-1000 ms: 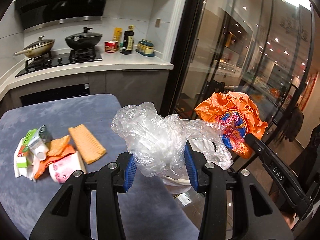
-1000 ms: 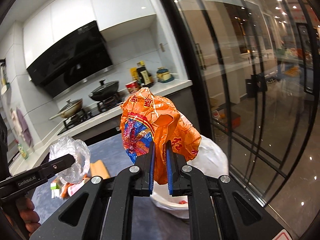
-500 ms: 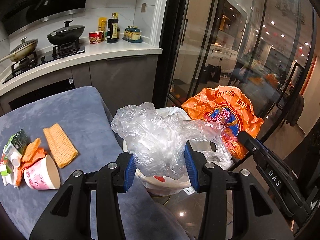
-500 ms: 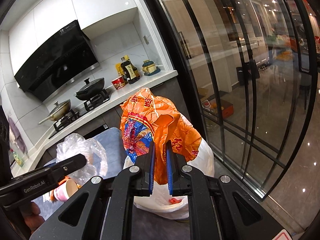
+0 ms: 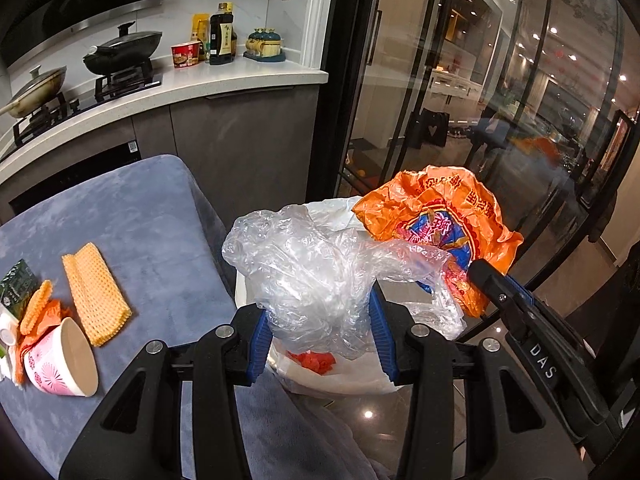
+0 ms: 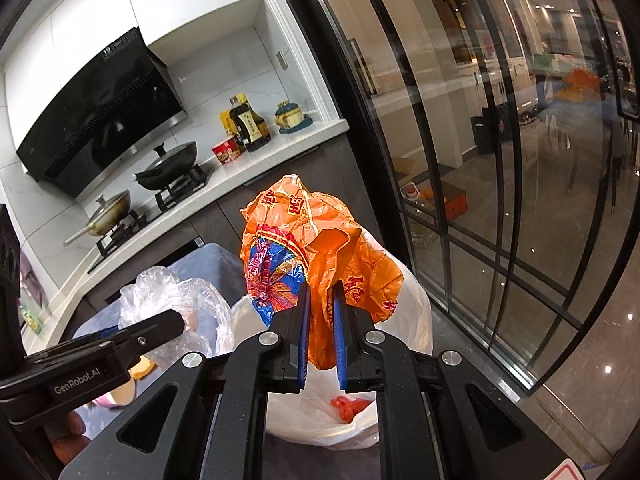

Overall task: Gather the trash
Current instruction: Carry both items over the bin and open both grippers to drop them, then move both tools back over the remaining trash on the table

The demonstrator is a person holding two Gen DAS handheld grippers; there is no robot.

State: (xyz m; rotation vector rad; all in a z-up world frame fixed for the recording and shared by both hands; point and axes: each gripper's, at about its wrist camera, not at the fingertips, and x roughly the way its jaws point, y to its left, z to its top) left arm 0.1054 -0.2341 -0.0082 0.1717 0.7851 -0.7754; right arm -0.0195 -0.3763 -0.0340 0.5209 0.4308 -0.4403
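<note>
In the left wrist view, the left hand-held gripper (image 5: 318, 330) has its blue ribbed pads pressed into a crumpled clear plastic bag (image 5: 316, 264), a glossy, wrinkled film bunched between half-spread jaws. Below it gapes a white plastic-lined trash bin (image 5: 344, 376) with red scraps at its bottom, standing just off the edge of the table (image 5: 152, 216), which is covered in soft grey-blue velvety cloth. On that cloth lie an orange foam net sleeve (image 5: 96, 294) with a honeycomb weave, a pink-patterned paper cup (image 5: 60, 362) tipped on its side, and a small heap of orange wrappers and cartons (image 5: 24, 300). At right, the right hand-held gripper (image 5: 486, 276) carries a crinkled orange printed plastic bag (image 5: 436, 216). In the right wrist view, that gripper (image 6: 320, 320) is pinched narrowly on the orange bag (image 6: 316, 256), thin film folded between its pads, above the bin's smooth white liner (image 6: 412, 320). The left gripper (image 6: 160, 326) and clear bag (image 6: 176, 296) hang beside it, over the bin's near rim.
</note>
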